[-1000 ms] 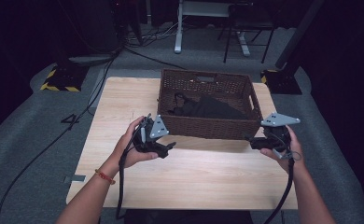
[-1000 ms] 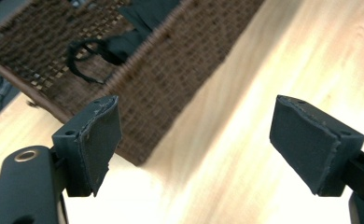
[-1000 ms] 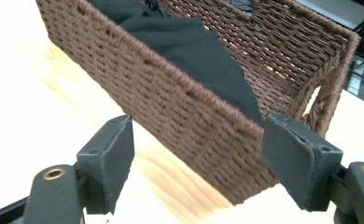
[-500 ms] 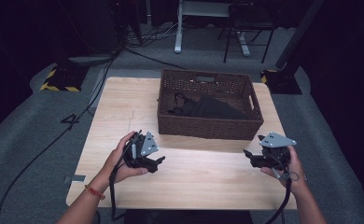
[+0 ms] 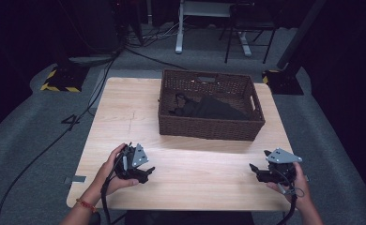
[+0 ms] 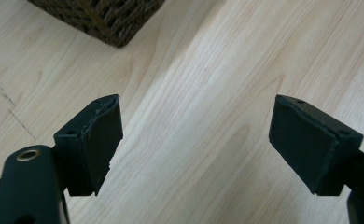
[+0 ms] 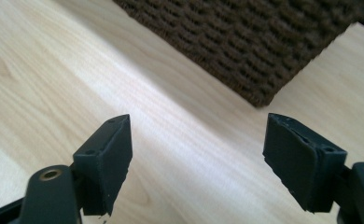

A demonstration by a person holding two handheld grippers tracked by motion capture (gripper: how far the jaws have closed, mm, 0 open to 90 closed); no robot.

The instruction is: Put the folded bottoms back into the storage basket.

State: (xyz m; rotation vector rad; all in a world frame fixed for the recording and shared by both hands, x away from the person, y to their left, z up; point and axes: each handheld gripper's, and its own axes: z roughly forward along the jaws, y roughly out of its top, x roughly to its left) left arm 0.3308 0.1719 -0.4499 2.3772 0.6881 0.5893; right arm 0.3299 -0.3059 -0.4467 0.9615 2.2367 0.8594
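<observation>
Wicker basket (image 5: 209,126) holding black cloth (image 5: 209,108) bears no readable label.

No readable text, label, brand, number or sign anywhere.

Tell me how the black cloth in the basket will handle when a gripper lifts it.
The black cloth lies crumpled in folds, so it is probably floppy and will drape from a pinch. It looks thin, so likely light. A loose strap-like loop at its left may trail or snag on the basket weave.
</observation>
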